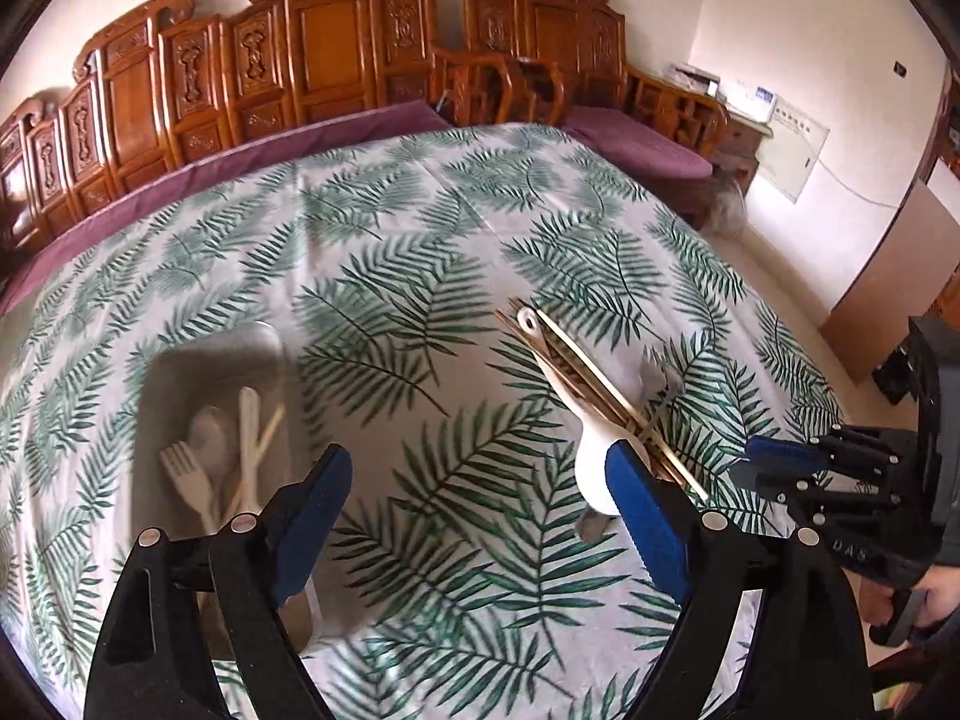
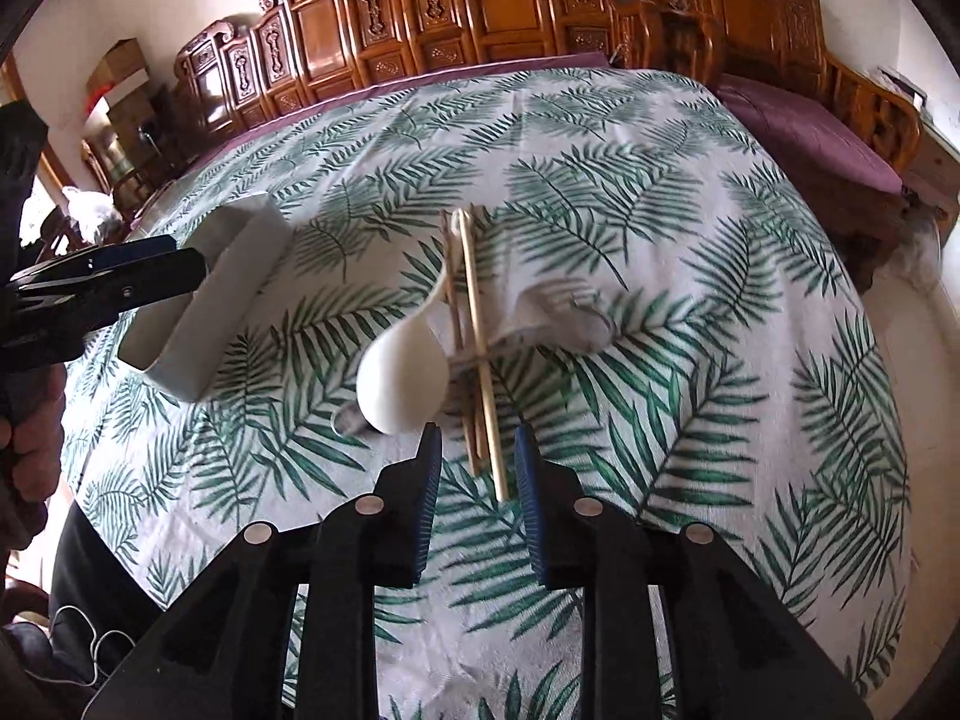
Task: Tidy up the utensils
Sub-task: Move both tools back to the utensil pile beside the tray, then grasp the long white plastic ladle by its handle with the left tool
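Note:
A pale grey tray [image 1: 162, 384] lies on the leaf-print cloth at the left; inside are a white fork [image 1: 189, 477], spoons [image 1: 246, 432] and a chopstick. It also shows in the right wrist view [image 2: 240, 276]. A pile of utensils lies mid-table: a white ladle-like spoon [image 2: 402, 372], several wooden chopsticks [image 2: 480, 360] and a grey utensil [image 2: 564, 312] beside them. My left gripper [image 1: 480, 516] is open, above the cloth between tray and pile. My right gripper [image 2: 477, 480] is open, its jaws either side of the near chopstick ends.
The table carries a green leaf-print cloth [image 2: 690, 228]. Carved wooden benches [image 1: 330, 48] with purple cushions stand behind the table. The floor [image 1: 810, 276] drops away at the right edge. The right gripper's body [image 1: 840, 480] shows at the right of the left wrist view.

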`<state>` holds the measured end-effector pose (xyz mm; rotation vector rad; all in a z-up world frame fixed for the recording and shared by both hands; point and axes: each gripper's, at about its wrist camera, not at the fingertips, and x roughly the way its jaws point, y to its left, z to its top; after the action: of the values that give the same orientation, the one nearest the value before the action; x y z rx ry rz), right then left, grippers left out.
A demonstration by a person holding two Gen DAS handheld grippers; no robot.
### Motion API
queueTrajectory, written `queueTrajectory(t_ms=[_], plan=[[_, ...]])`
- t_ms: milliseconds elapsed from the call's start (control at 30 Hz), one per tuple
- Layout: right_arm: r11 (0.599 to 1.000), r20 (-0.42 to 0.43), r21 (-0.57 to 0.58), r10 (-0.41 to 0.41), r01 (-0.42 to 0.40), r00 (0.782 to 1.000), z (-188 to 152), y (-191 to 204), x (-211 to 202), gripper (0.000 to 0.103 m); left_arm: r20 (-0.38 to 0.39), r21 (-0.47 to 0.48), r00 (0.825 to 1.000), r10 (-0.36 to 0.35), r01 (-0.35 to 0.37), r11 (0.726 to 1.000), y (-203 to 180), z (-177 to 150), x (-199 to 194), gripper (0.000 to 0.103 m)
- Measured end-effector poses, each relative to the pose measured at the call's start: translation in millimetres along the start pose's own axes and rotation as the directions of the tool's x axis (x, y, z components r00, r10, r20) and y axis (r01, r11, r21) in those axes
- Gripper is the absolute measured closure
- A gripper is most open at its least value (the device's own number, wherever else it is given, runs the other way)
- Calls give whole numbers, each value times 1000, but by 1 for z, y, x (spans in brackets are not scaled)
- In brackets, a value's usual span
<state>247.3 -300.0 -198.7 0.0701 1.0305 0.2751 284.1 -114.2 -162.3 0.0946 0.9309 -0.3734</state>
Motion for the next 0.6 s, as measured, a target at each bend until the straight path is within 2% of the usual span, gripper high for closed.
queueTrajectory(t_ms=[333,500,600], plan=[[999,-8,33,-24,24,1000,-18,-21,11,76,-67,7,997,-43,44,999,-29,5,44,20],[999,-22,47,-18,19,1000,-22,-29,15,76,-121,-10,989,-80,80,997,-39,11,76,36],[998,-22,55,-11,12,1000,-24,-31,15,76,-156,-36,981,-113,108,993,-41,15,93,50]])
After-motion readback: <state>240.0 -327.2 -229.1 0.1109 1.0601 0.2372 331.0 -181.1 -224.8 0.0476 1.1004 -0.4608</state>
